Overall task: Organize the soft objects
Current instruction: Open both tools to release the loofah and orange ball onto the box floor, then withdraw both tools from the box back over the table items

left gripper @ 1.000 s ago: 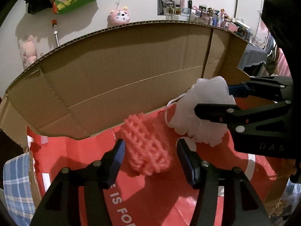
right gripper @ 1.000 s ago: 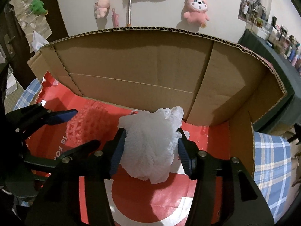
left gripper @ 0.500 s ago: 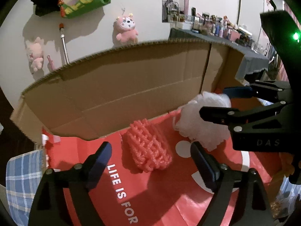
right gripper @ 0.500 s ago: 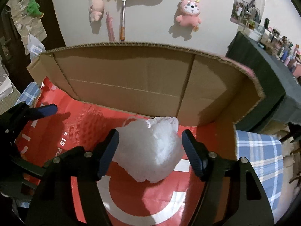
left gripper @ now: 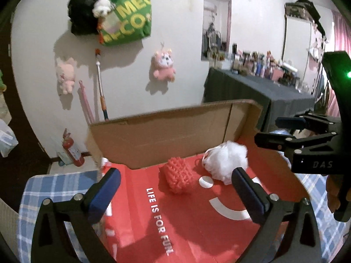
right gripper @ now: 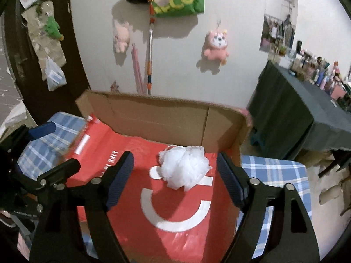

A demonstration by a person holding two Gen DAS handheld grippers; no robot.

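A white mesh bath pouf (left gripper: 226,161) (right gripper: 184,167) and a coral knitted sponge (left gripper: 178,175) lie side by side on the red liner of an open cardboard box (left gripper: 166,131) (right gripper: 166,118). My left gripper (left gripper: 175,195) is open and empty, held above and short of the sponge. My right gripper (right gripper: 175,179) is open and empty, held above and short of the pouf; it also shows in the left wrist view (left gripper: 278,131). The sponge is hidden in the right wrist view behind my left finger.
The box sits on a blue plaid cloth (left gripper: 54,188) (right gripper: 274,171). A dark-covered table with bottles (left gripper: 258,89) stands to the right. Plush toys (left gripper: 163,66) and a green bag (left gripper: 127,19) hang on the wall behind.
The right gripper opened and let go of the white pouf, which now rests in the box. Both grippers have opened wide and pulled back and up from the box.
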